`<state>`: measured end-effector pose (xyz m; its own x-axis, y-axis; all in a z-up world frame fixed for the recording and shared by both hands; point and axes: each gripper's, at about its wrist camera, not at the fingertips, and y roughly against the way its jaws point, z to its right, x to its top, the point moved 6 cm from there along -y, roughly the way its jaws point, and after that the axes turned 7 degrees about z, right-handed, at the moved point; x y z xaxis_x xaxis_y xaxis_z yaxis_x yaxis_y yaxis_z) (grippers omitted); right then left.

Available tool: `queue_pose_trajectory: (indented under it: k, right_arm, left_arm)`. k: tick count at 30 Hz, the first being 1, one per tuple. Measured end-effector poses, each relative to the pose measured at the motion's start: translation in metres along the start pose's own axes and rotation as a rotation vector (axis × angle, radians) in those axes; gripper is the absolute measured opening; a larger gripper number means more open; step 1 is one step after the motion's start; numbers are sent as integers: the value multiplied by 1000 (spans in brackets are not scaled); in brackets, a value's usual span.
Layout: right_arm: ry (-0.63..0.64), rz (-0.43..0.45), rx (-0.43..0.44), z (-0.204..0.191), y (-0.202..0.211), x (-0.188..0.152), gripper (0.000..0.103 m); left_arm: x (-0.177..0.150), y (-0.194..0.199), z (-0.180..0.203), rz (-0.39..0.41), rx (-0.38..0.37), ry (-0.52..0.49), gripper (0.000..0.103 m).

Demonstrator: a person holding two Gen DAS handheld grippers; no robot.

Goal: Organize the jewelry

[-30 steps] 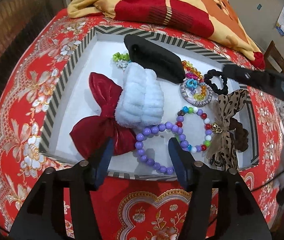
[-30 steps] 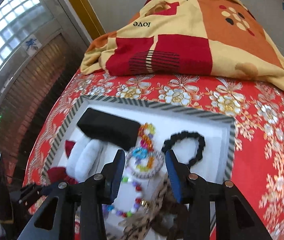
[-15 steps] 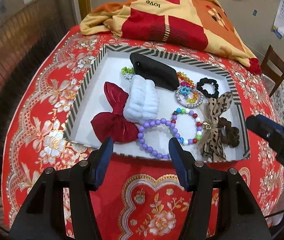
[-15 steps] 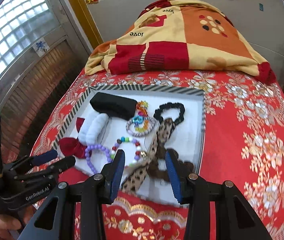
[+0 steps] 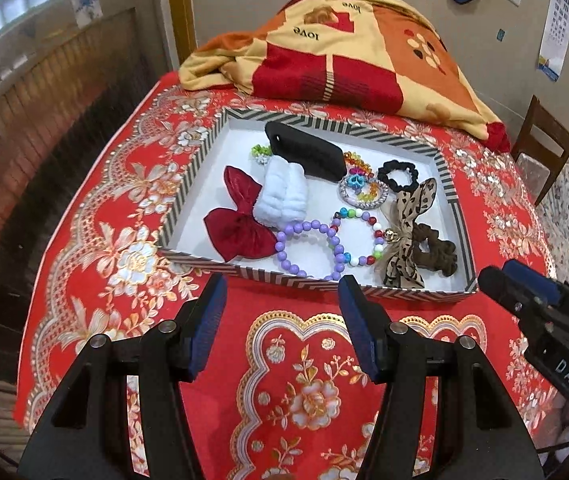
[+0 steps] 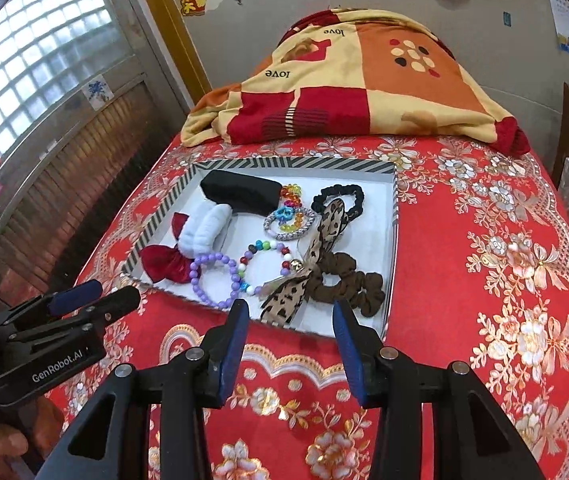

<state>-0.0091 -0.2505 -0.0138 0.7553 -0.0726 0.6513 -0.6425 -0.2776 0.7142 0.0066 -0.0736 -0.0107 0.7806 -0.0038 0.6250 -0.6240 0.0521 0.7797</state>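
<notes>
A striped-rim white tray (image 5: 220,152) on the red floral tablecloth holds a red bow (image 5: 240,224), a white fluffy scrunchie (image 5: 284,196), a black case (image 5: 304,152), a purple bead bracelet (image 5: 308,248), a multicoloured bead bracelet (image 5: 358,236), a leopard bow (image 5: 404,236), a brown scrunchie (image 5: 434,250) and a black scrunchie (image 5: 398,174). My left gripper (image 5: 282,284) hovers open just before the tray's near rim, holding nothing. My right gripper (image 6: 289,308) also stands open and empty, in front of the leopard bow (image 6: 312,260).
A folded red, orange and yellow blanket (image 5: 344,52) lies on the table behind the tray. A wooden chair (image 5: 544,140) stands at the right. A slatted shutter and a glass-block window (image 6: 44,60) run along the left. A hand (image 6: 0,440) holds the left gripper.
Both grippers have drawn back and risen from over the tray to the cloth in front of it. Their jaws look the same, and the items in the tray have not moved.
</notes>
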Motion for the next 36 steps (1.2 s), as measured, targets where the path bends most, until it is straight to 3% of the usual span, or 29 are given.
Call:
queue_pose_trajectory:
  k: [4, 17, 36]
  right_arm:
    - [14, 12, 10, -8, 12, -3, 54]
    - [36, 44, 24, -21, 37, -5, 55]
    - [48, 32, 29, -22, 36, -4, 56]
  left_arm:
    - [-1, 15, -1, 31, 16, 5, 58]
    - [1, 51, -8, 100, 35, 21, 58]
    - [5, 56, -6, 121, 63, -3, 58]
